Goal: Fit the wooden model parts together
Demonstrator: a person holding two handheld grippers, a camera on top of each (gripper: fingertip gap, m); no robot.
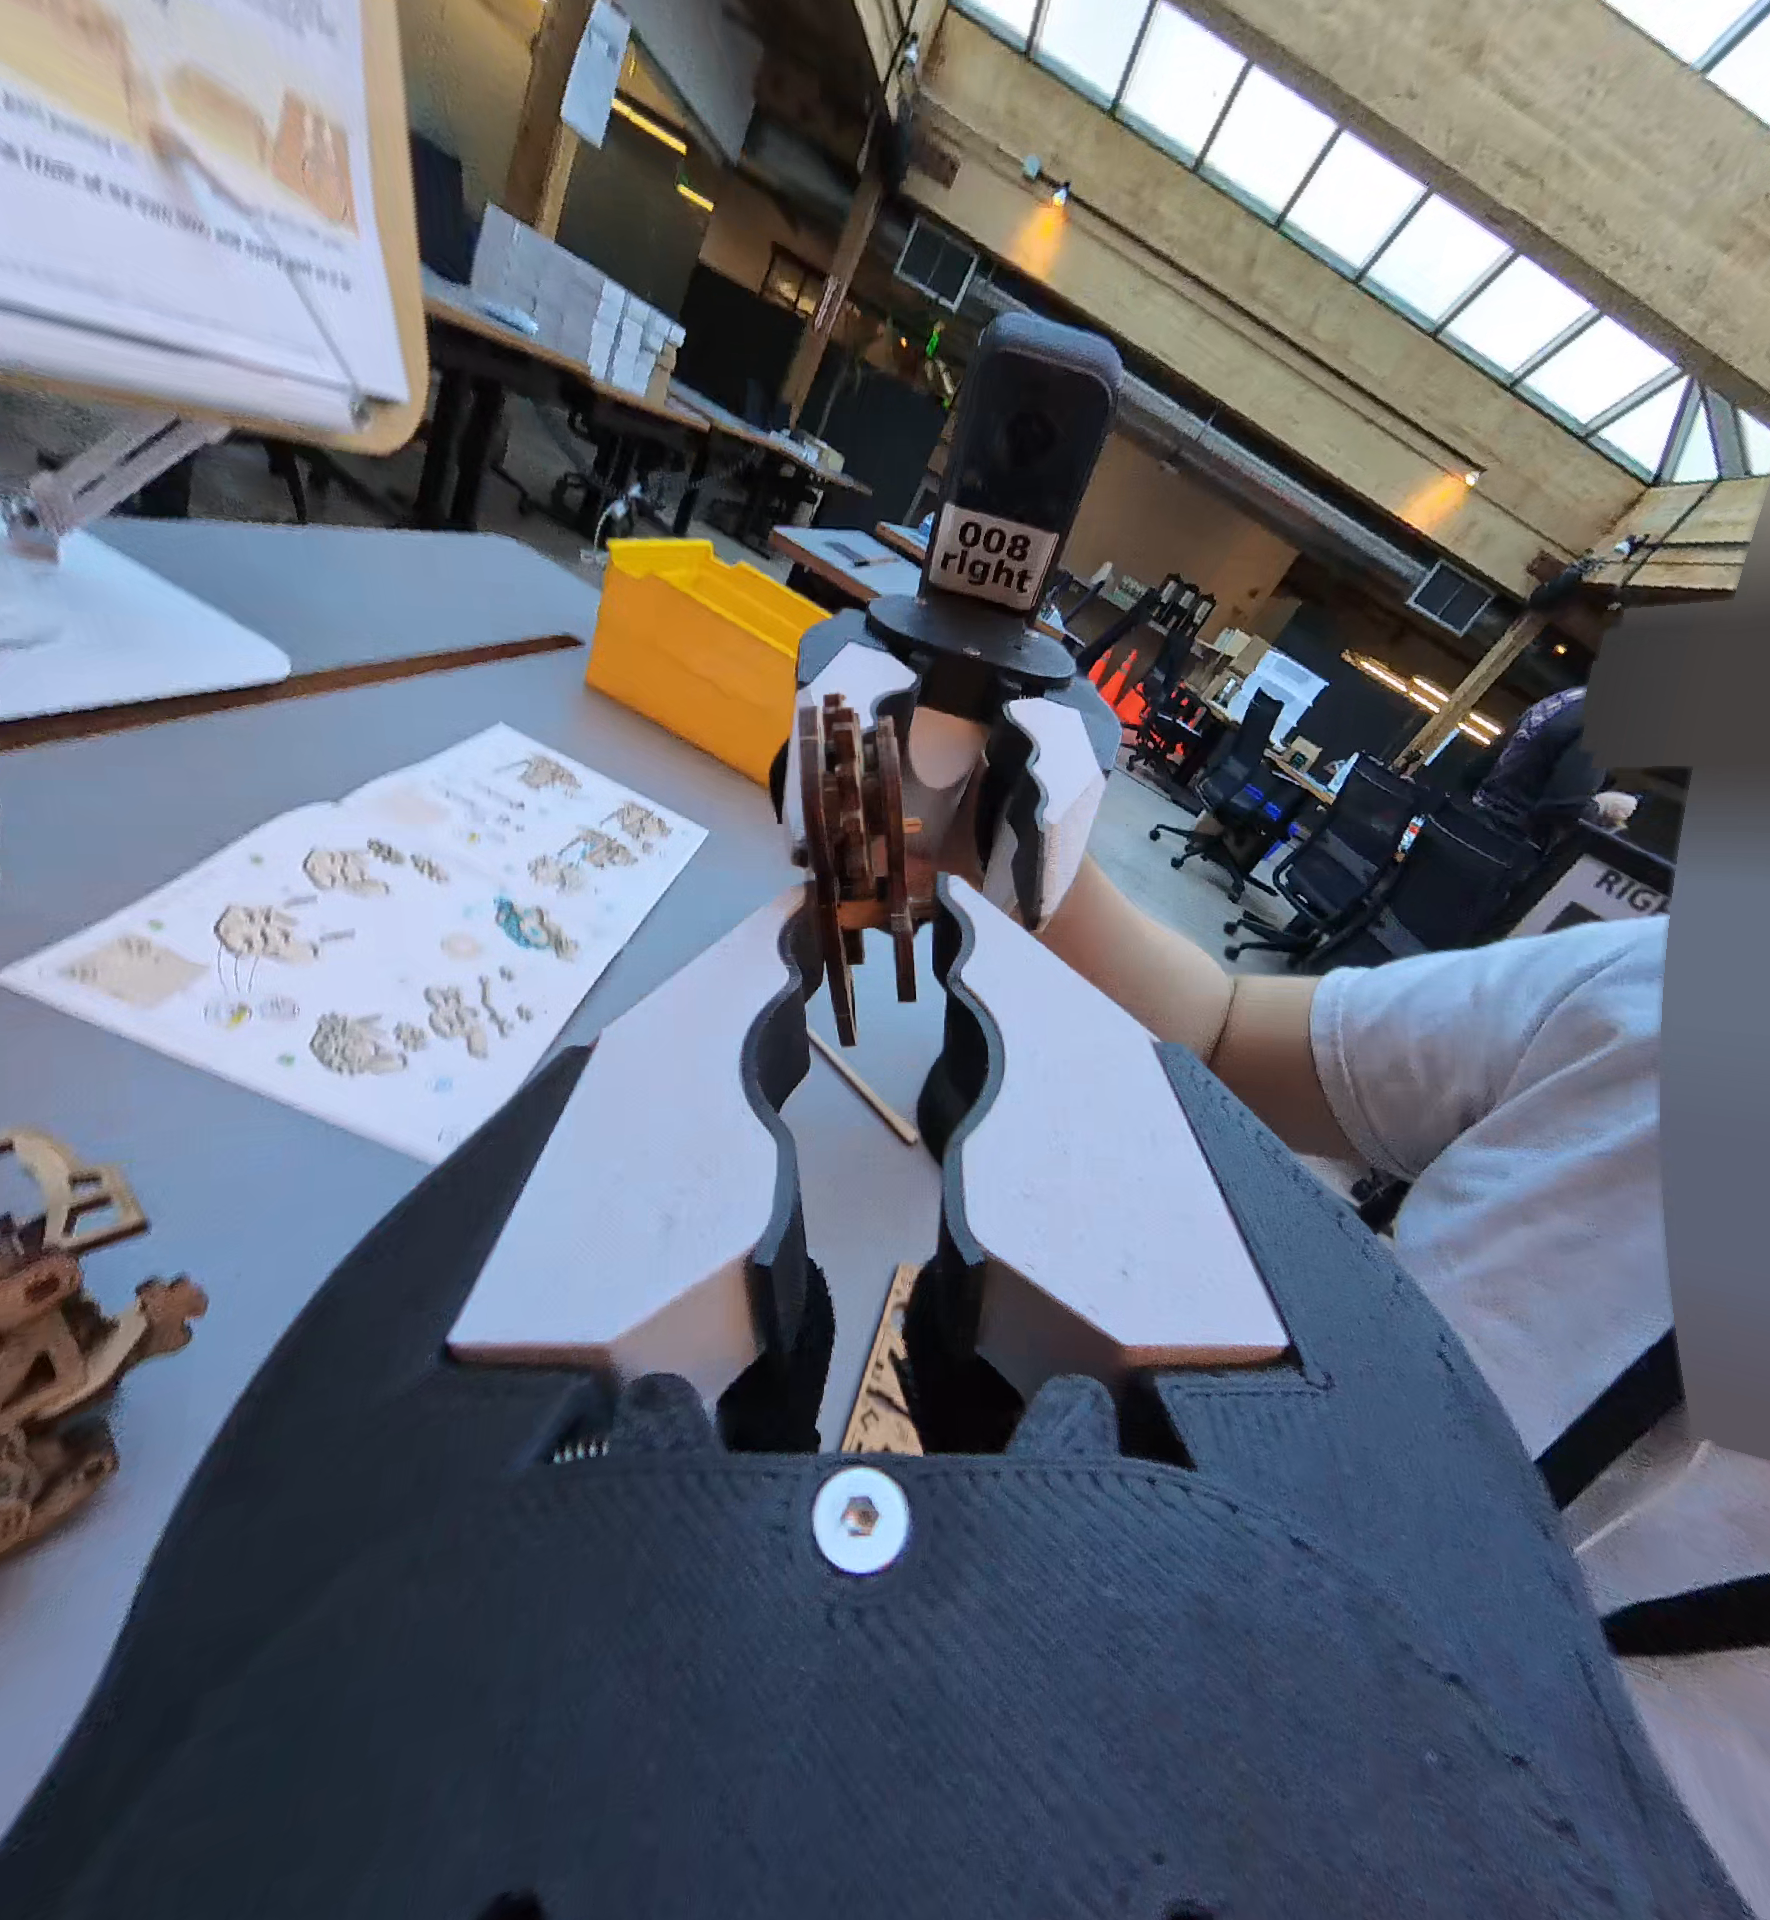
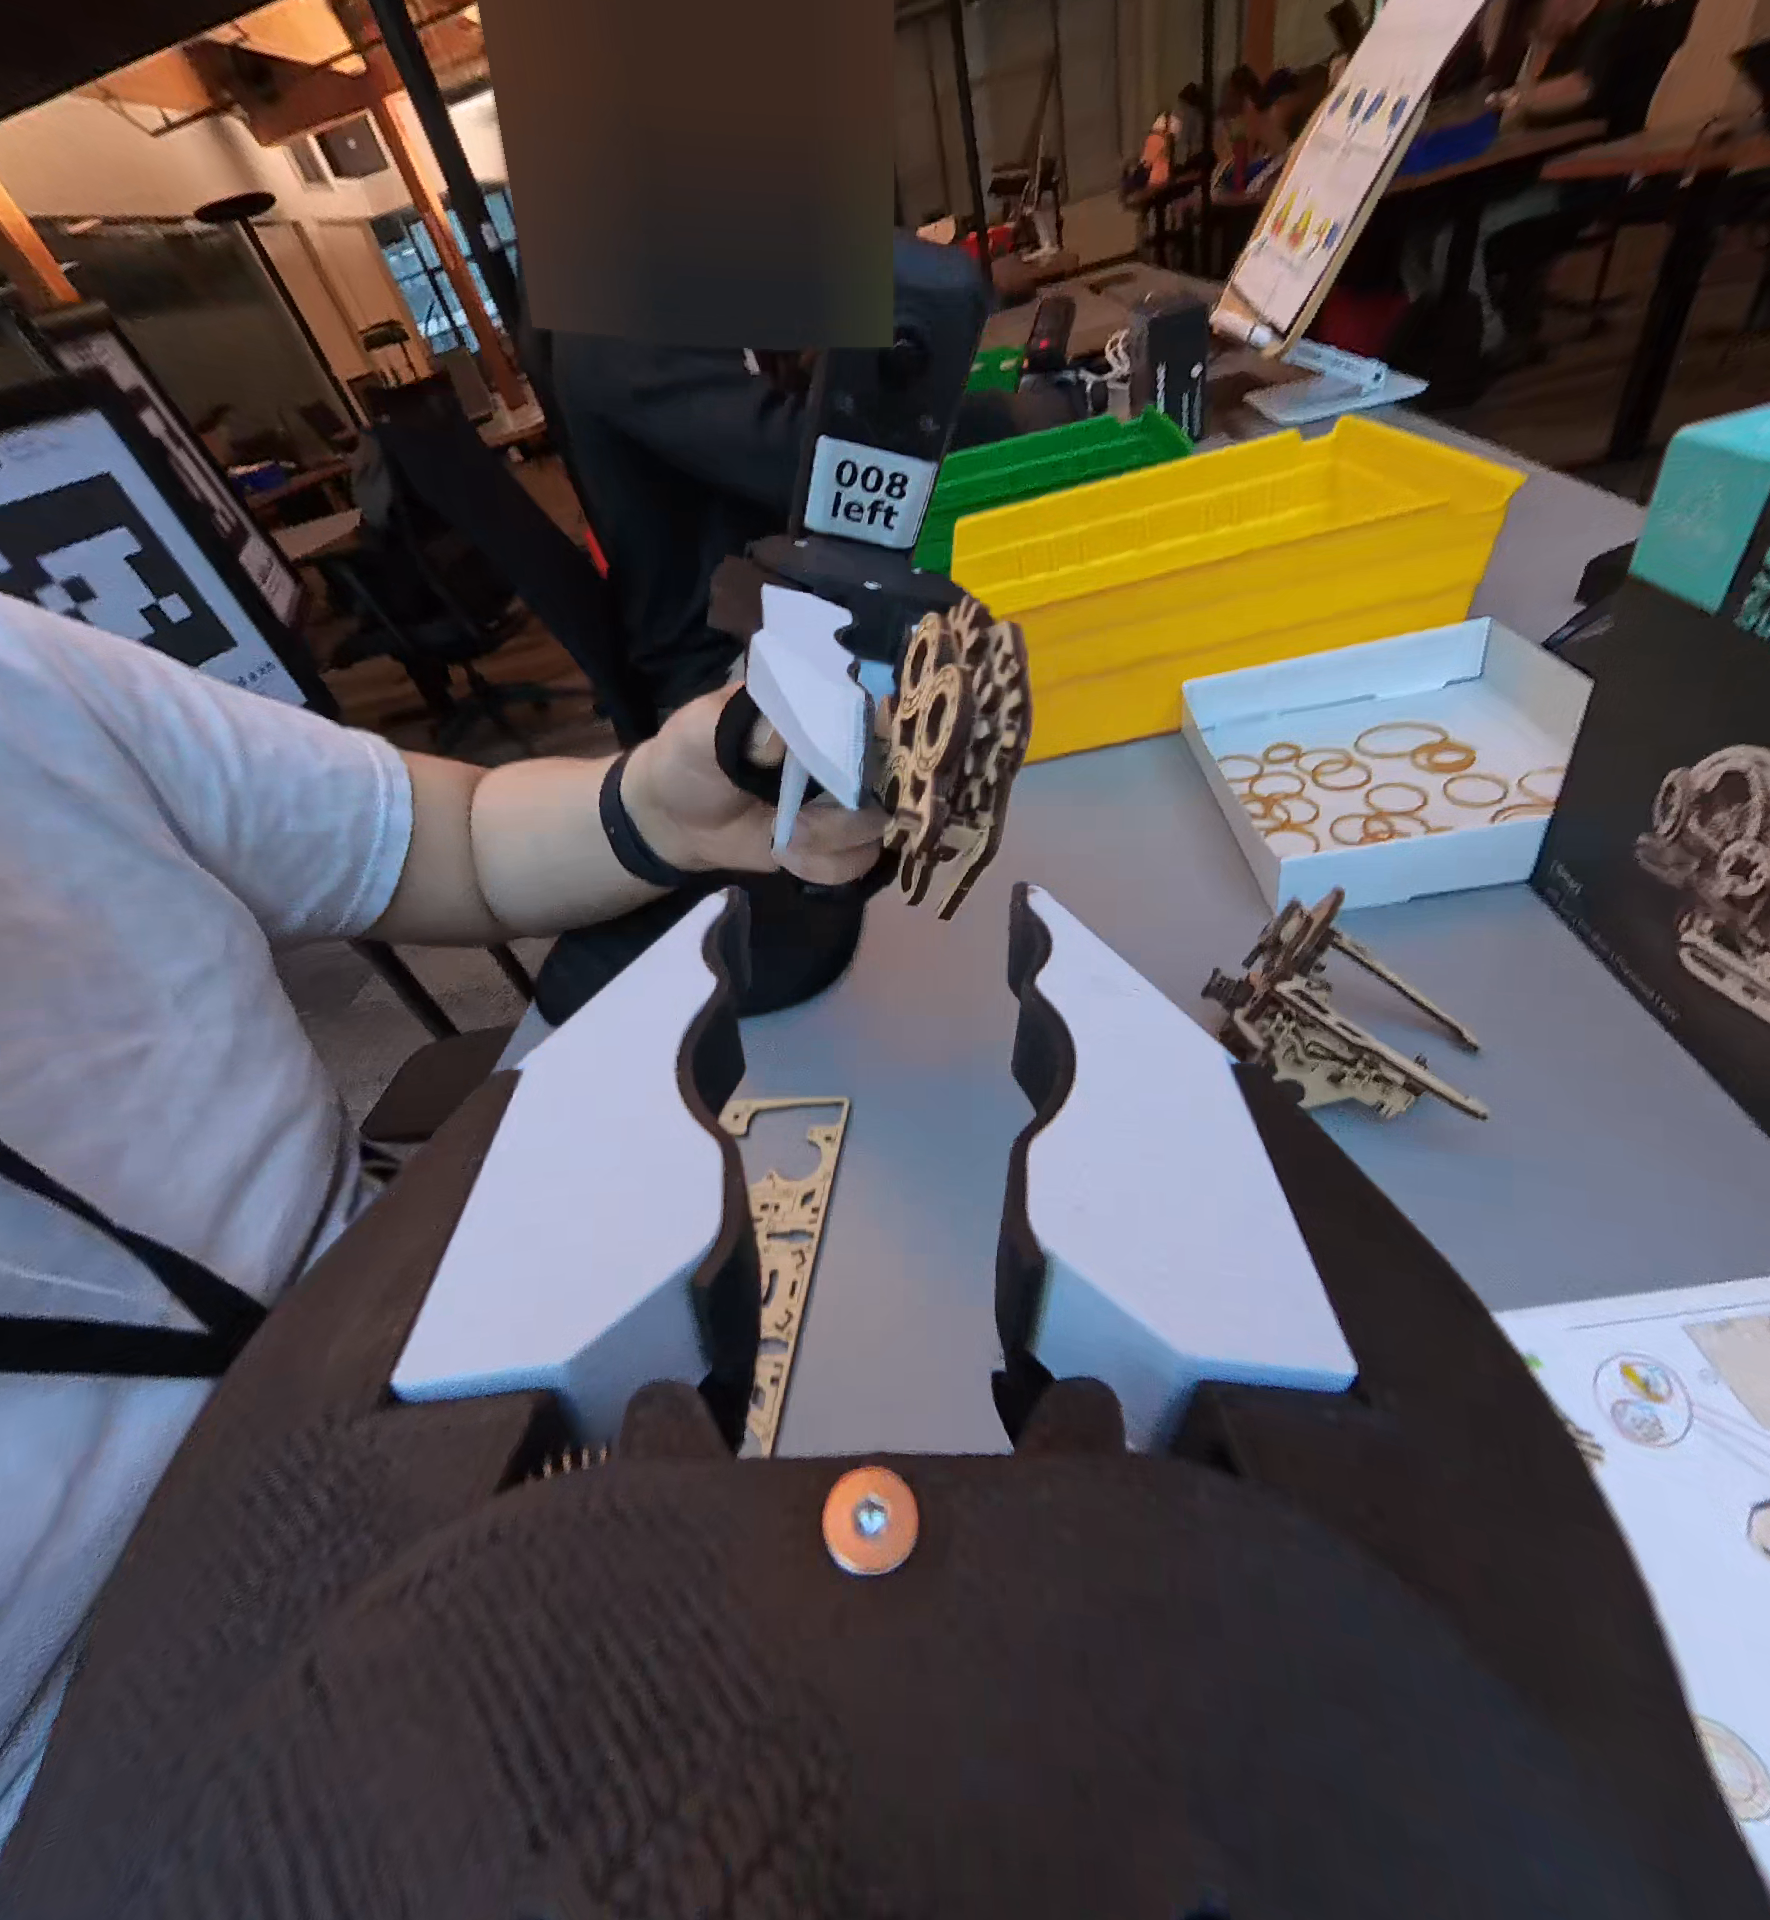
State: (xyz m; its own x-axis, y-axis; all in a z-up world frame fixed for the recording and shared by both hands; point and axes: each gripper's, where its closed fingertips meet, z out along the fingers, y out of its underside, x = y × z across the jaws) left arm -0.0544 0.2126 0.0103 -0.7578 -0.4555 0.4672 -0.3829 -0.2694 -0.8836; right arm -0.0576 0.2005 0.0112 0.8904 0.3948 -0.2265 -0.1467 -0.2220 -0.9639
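Note:
My left gripper is shut on a dark wooden gear assembly of several stacked layers and holds it in the air above the grey table. The right wrist view shows that assembly in the left gripper, just beyond my right gripper's fingertips. My right gripper is open and empty, facing the left one; it also shows in the left wrist view. A partly built wooden model lies on the table to the right, and shows at the left wrist view's lower left.
A cut-out wooden strip and a thin wooden stick lie on the table below the grippers. An instruction sheet, a yellow bin, a green bin, a white tray of rubber bands and a black-and-teal box stand around. The grippers are tip to tip, or close to it.

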